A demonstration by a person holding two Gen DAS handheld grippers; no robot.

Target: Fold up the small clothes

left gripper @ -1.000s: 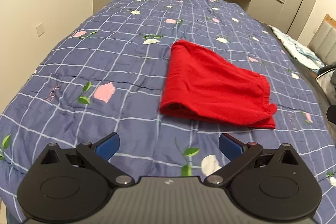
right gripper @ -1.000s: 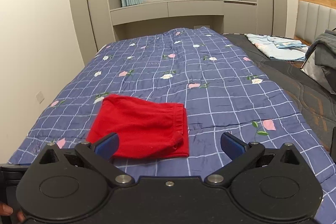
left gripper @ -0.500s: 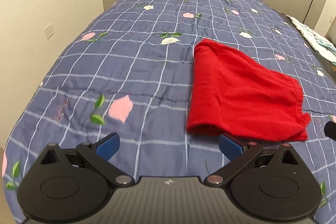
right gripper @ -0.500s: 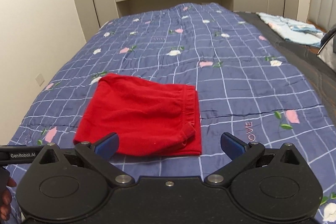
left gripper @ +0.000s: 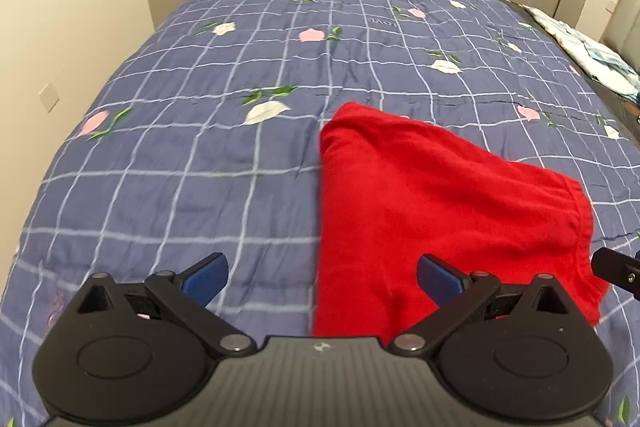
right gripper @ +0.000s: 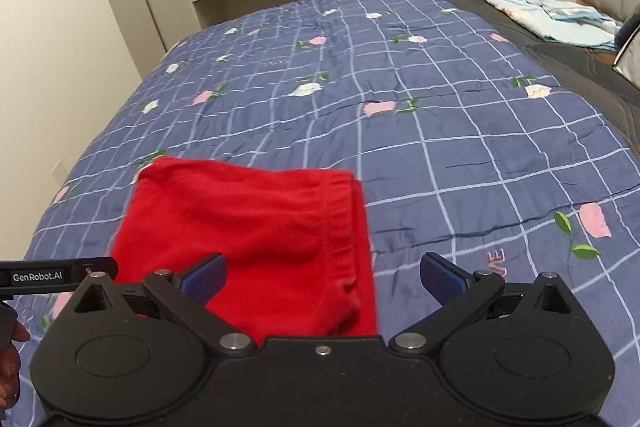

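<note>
Closer now than a second ago: both cameras lower and nearer, red shorts (left gripper: 432, 211) filling far more of each view. Still lying flat, already doubled over once, on the blue checked floral quilt (left gripper: 248, 155) of the bed. Left hand-held gripper (left gripper: 322, 273) spread wide, holding nothing, straddling the folded left edge near its front corner. Right hand-held gripper (right gripper: 323, 273) likewise released and empty, hovering over the waistband (right gripper: 344, 227) end. Probably lining up to pinch both near corners for a second fold; no contact with the fabric visible yet.
</note>
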